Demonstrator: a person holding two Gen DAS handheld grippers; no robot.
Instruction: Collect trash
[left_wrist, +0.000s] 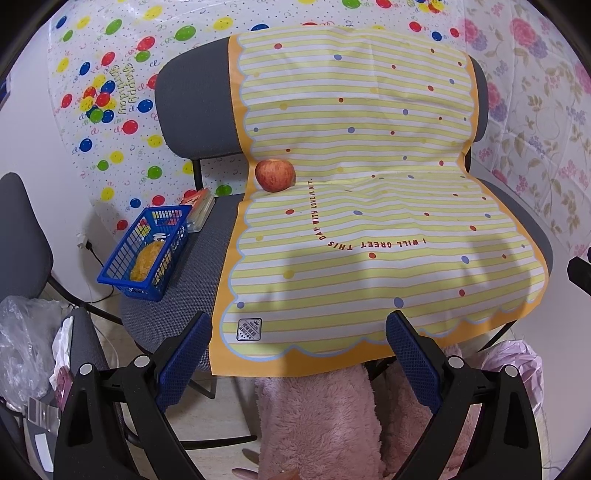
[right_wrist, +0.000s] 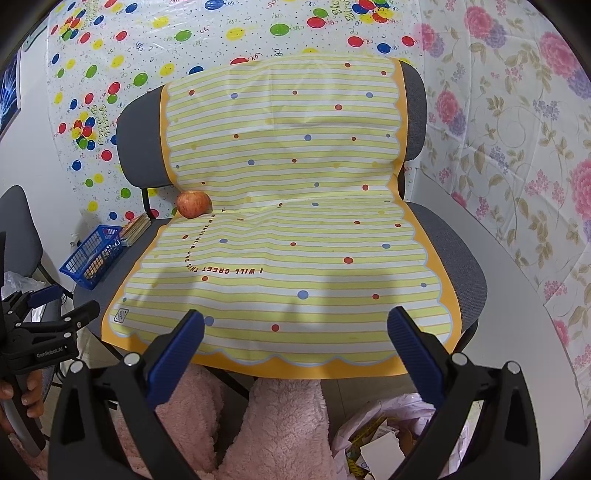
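Over the striped mat (right_wrist: 288, 221), both grippers, left gripper (left_wrist: 298, 345) and right gripper (right_wrist: 295, 338), hover wide open, empty; trash bag (right_wrist: 391, 432) waits below, apple (left_wrist: 275, 175) behind.

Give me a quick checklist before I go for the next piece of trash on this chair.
1. Left hand-held gripper open and empty: ok.
2. Right hand-held gripper open and empty: ok.
3. Pink trash bag open beside the pink fleece legs: ok.
4. Trash visible on the striped sheet: not ok; only an apple lies there.
5. Blue basket contents being trash: cannot tell.
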